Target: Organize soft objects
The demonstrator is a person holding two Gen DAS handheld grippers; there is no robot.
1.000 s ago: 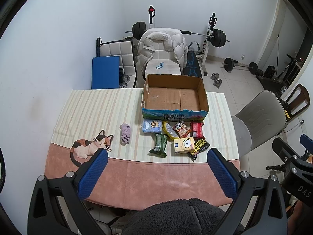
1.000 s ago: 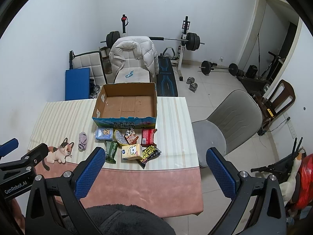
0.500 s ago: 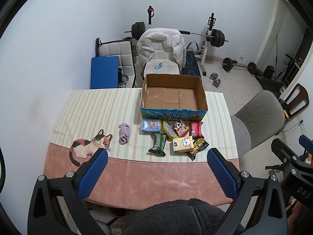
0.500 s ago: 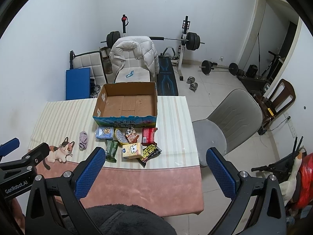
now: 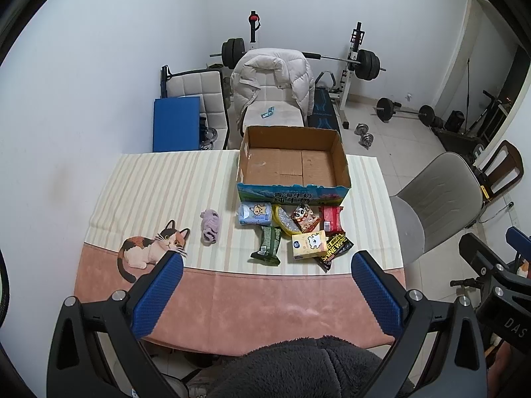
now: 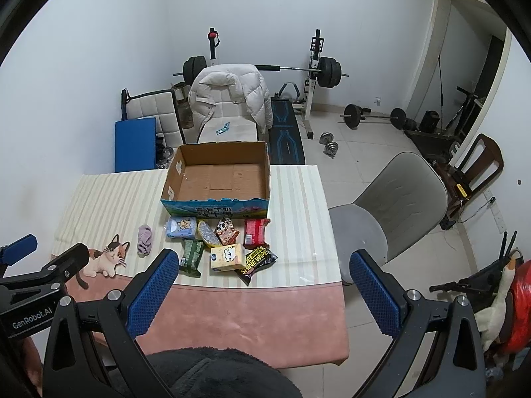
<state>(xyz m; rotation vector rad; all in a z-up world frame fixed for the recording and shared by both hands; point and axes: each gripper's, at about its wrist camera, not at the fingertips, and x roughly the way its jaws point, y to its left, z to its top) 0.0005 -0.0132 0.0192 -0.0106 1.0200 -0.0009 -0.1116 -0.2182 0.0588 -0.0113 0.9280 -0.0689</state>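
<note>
Both hand-held grippers, left and right, are held wide apart and empty. Soft packets are clustered mid-frame before the box; two overlapping ones could be pinched together.

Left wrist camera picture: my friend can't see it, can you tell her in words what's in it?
An empty cardboard box sits on a striped table, with a huddle of soft packets just in front of it and a small purple cloth lying apart to their left. The open left gripper hovers above the table's near edge, holding nothing. Gym weights and chairs fill the room behind.
</note>
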